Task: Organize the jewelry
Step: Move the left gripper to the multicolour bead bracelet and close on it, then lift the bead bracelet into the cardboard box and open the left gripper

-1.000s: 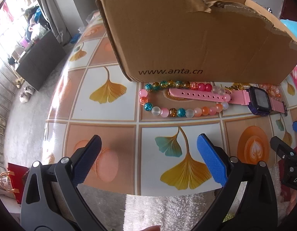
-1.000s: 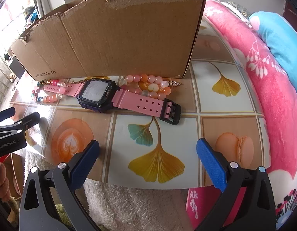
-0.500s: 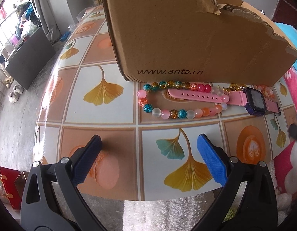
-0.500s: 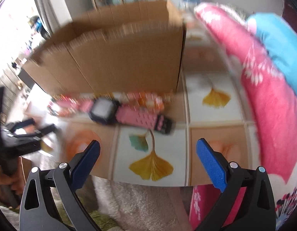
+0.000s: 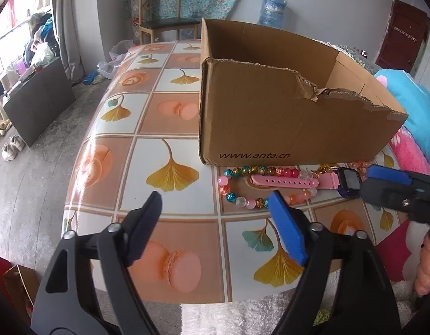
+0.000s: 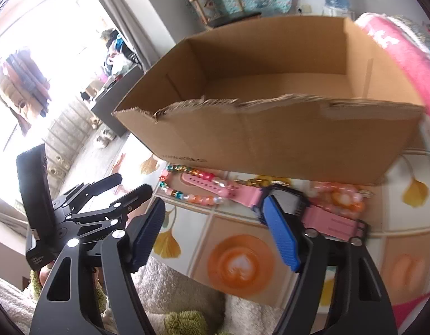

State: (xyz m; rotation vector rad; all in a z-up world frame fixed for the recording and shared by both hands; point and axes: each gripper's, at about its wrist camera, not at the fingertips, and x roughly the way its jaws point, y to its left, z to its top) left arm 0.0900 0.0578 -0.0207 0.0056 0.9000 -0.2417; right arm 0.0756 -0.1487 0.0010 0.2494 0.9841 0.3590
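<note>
A pink-strapped watch (image 5: 323,181) (image 6: 321,212) lies on the table in front of an open cardboard box (image 5: 270,117) (image 6: 270,134). A multicoloured bead bracelet (image 5: 242,187) (image 6: 192,192) circles the watch's left strap. A peach bead bracelet (image 6: 343,198) lies by its right strap. My left gripper (image 5: 215,212) hovers above the table's near edge, short of the beads, its jaws closing on nothing. My right gripper (image 6: 213,220) hangs near the watch, jaws closing, nothing between them. In the left wrist view the right gripper's blue pad (image 5: 388,176) sits beside the watch face.
The tablecloth (image 5: 170,167) shows ginkgo leaves and macarons. A pink and blue blanket (image 5: 415,128) lies right of the box. A chair (image 5: 161,25) stands behind the table, a dark cabinet (image 5: 36,100) and shoes on the floor at left. A fluffy rug (image 6: 173,287) lies below the table edge.
Both grippers rose and tilted up, so the box's inside now shows. Both pairs of jaws narrowed. The right gripper moved left toward the watch and entered the left wrist view.
</note>
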